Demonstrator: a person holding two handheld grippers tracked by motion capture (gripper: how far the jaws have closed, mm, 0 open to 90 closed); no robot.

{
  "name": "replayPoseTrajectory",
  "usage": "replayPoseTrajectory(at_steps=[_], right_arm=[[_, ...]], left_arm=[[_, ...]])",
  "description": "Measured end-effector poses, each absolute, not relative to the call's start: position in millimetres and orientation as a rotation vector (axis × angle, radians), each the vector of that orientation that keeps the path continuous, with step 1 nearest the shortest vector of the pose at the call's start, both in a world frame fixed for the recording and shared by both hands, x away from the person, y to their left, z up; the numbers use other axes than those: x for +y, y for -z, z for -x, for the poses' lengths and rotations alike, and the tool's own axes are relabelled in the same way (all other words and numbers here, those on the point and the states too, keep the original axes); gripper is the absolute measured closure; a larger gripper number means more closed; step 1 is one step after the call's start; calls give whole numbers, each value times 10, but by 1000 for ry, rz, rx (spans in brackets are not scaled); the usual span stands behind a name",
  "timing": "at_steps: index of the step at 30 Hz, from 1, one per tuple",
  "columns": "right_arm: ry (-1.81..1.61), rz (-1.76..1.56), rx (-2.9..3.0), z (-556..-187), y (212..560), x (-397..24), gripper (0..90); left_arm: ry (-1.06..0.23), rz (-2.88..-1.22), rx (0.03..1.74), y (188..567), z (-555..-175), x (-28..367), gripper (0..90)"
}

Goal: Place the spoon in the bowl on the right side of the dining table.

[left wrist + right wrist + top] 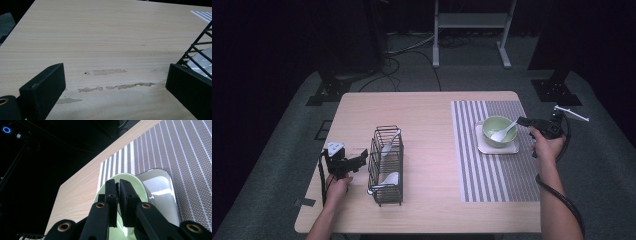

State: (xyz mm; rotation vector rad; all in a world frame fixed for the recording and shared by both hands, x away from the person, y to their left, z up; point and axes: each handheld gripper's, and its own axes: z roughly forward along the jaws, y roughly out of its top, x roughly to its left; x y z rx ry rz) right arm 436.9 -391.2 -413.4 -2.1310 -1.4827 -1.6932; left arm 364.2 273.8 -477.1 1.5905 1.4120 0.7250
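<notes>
Spoon [503, 132] in bowl [492, 125], handle clamped by right gripper [523, 121].

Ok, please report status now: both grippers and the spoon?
Right gripper shut on white spoon, spoon in green bowl. Left gripper open beside wire rack. Nothing blocking.

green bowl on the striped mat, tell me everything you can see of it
The green bowl is pale green, round and glossy, apparently ceramic or plastic. It stands upright on a white square plate with rounded corners, which lies on the grey-and-white striped mat at the table's right side. A white spoon rests inside, its scoop in the bowl and its handle slanting up over the right rim. The right gripper is shut on the handle's end, just beside that rim. No food shows inside it.
</notes>
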Motion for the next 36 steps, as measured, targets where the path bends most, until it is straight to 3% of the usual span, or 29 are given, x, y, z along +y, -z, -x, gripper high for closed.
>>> replayPoseTrajectory(at_steps=[36], right_arm=[[1667, 2163, -1405, -4333, 4408, -4064, 755]], left_arm=[[-718, -1585, 1418, 4772, -3643, 2748, 16]])
